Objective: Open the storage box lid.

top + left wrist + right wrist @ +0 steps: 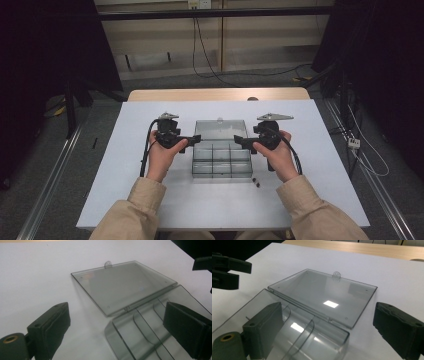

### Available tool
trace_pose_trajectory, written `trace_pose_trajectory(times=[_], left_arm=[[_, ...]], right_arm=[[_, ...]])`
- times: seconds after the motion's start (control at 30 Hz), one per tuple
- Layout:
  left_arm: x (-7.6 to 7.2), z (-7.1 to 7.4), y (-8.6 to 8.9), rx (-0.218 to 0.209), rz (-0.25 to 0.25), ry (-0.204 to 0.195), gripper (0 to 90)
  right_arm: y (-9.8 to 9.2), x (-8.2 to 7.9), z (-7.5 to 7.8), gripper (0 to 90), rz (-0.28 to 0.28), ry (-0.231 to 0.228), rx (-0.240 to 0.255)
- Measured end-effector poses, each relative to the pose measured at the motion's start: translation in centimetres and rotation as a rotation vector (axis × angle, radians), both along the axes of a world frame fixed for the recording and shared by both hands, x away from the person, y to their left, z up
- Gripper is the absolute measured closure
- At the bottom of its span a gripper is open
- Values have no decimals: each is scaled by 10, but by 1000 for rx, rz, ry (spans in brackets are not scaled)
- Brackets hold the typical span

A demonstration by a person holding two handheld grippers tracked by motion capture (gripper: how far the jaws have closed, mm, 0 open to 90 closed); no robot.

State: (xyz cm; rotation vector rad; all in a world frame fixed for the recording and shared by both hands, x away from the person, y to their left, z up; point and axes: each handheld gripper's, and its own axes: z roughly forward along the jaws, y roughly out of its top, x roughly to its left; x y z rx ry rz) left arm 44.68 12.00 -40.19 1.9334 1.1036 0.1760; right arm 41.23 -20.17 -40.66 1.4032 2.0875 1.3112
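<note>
A clear plastic compartment box lies open mid-table, its lid folded flat on the far side. Its dividers mark out several empty cells. My left gripper is open at the box's left edge and points right. My right gripper is open at the box's right edge and points left. In the left gripper view the open left gripper straddles the box's near corner, with the lid beyond. In the right gripper view the right gripper spans the box corner and the lid.
Two small dark pieces lie on the white tabletop just off the box's front right corner. A wooden strip runs along the far edge. Cables and dark stands surround the table on the floor.
</note>
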Motion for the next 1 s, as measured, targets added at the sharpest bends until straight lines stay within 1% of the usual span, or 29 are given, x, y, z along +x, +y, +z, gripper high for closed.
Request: trace_pose_trajectory(times=[0.07,0.13,0.17,0.23,0.27,0.37,0.4,0.43,0.5,0.57,0.63,0.67,0.77,0.8,0.9,0.93,0.97,1.0], left_arm=[[-7,1,5,-6,-13,-10,71],[-14,2,10,-12,-17,-23,70],[-17,2,13,-6,-23,-26,69],[-24,2,17,-8,-36,-36,68],[-27,3,19,-2,-48,-42,66],[-37,2,25,-12,-57,-58,65],[-41,2,28,-12,-67,-65,65],[-43,1,29,-16,-66,-73,64],[-48,1,33,-4,-81,-84,64],[-52,1,37,-5,-84,-93,63],[-57,0,40,-2,-86,-99,63],[-60,-1,42,-2,-96,-104,64],[-68,-4,45,4,-125,-105,63],[-71,-5,46,9,-135,-113,62],[-77,-10,50,8,-144,-122,55],[-79,-11,52,11,-151,-122,55],[-81,-13,52,3,-157,-118,55],[-83,-14,53,8,-163,-119,55]], right_arm=[[-3,-9,2,85,5,-22,-17],[-7,-19,4,85,9,-28,-9],[-9,-23,5,86,12,-38,-8],[-13,-32,6,83,16,-51,-18],[-14,-36,7,83,20,-55,-21],[-19,-49,6,83,28,-65,-31],[-21,-53,5,83,35,-68,-28],[-23,-57,3,82,35,-69,-30],[-26,-63,1,81,36,-68,-39],[-29,-69,-2,79,37,-68,-44],[-31,-74,-6,77,42,-69,-40],[-32,-77,-8,76,47,-67,-41],[-35,-84,-13,73,58,-64,-49],[-37,-87,-14,73,59,-62,-52],[-40,-93,-19,76,59,-56,-53],[-42,-95,-20,78,59,-54,-51],[-42,-97,-21,84,58,-55,-54],[-43,-99,-22,89,59,-56,-56]])
